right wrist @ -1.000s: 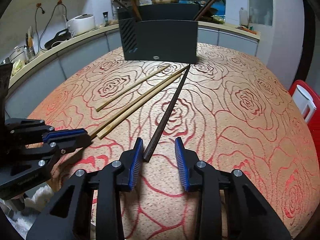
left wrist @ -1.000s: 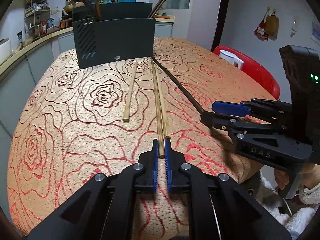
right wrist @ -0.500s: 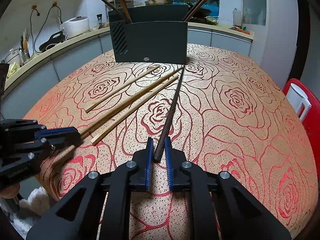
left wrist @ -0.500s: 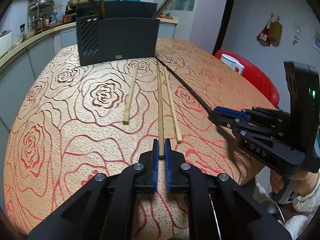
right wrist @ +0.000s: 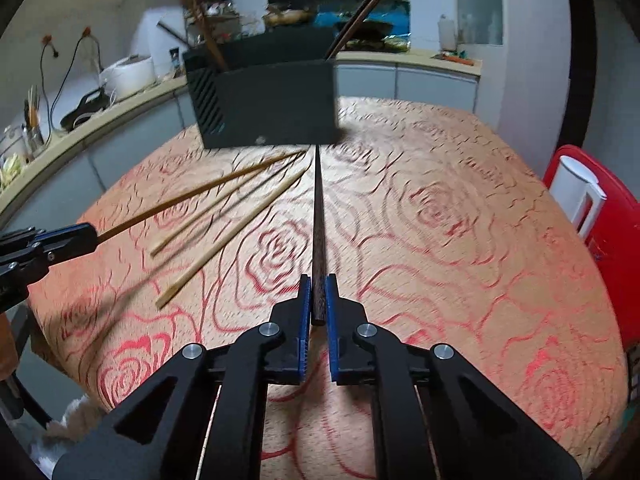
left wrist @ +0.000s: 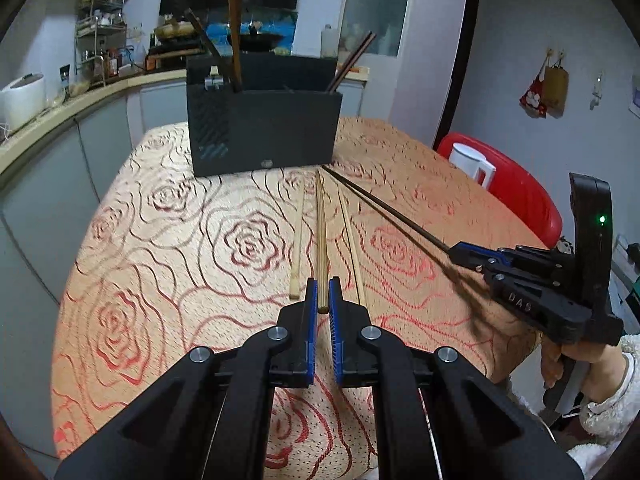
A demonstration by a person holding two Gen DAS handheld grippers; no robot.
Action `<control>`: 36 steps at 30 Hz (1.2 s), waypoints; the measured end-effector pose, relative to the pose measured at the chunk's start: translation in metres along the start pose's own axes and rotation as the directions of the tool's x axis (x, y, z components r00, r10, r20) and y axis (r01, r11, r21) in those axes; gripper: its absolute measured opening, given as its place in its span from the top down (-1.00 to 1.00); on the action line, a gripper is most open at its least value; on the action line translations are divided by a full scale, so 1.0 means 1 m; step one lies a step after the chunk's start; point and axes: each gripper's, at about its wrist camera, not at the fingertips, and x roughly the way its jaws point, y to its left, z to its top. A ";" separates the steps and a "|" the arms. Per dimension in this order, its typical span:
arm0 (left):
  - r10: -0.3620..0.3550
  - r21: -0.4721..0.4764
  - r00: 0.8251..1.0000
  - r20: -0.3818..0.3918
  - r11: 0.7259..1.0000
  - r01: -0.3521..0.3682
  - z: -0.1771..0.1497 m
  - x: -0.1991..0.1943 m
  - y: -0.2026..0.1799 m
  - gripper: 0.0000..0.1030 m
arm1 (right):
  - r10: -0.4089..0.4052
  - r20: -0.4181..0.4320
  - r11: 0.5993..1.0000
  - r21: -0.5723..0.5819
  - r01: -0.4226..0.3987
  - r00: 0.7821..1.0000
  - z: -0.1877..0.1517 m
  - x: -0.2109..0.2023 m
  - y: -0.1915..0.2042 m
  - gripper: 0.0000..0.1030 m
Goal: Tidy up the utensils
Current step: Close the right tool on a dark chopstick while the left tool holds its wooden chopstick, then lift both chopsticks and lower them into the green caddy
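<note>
My left gripper (left wrist: 323,292) is shut on the near end of a light wooden chopstick (left wrist: 320,236), lifted and pointing at the black utensil holder (left wrist: 264,128). My right gripper (right wrist: 317,294) is shut on a dark chopstick (right wrist: 317,216), also lifted toward the holder (right wrist: 268,104). Two more light chopsticks (left wrist: 297,248) (left wrist: 352,248) lie on the rose-patterned tablecloth (left wrist: 168,248). In the right wrist view they lie to the left (right wrist: 224,228). The holder has several chopsticks standing in it. The right gripper shows at the right of the left wrist view (left wrist: 460,250).
A red chair (left wrist: 516,192) with a white jug (left wrist: 472,164) stands right of the table. A kitchen counter (left wrist: 60,120) with appliances runs behind and to the left. The table's near edge is close under both grippers.
Both grippers have lifted their chopsticks off the cloth and raised them toward the holder. The right gripper closed on the dark chopstick about a second ago.
</note>
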 end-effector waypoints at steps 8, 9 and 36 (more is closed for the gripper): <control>0.014 0.016 0.997 0.075 1.000 -0.016 0.020 -0.027 0.001 0.89 | 0.002 0.107 0.999 0.043 -0.006 0.994 0.021 -0.032 -0.017 0.84; 0.017 0.019 0.996 0.087 1.000 -0.019 0.023 -0.030 0.000 0.89 | 0.004 0.120 0.999 0.045 -0.009 0.993 0.023 -0.036 -0.018 0.84; 0.026 0.110 0.942 0.333 0.992 -0.066 0.135 -0.076 -0.011 0.89 | 0.061 0.366 0.996 0.035 -0.079 0.928 0.107 -0.100 -0.036 0.84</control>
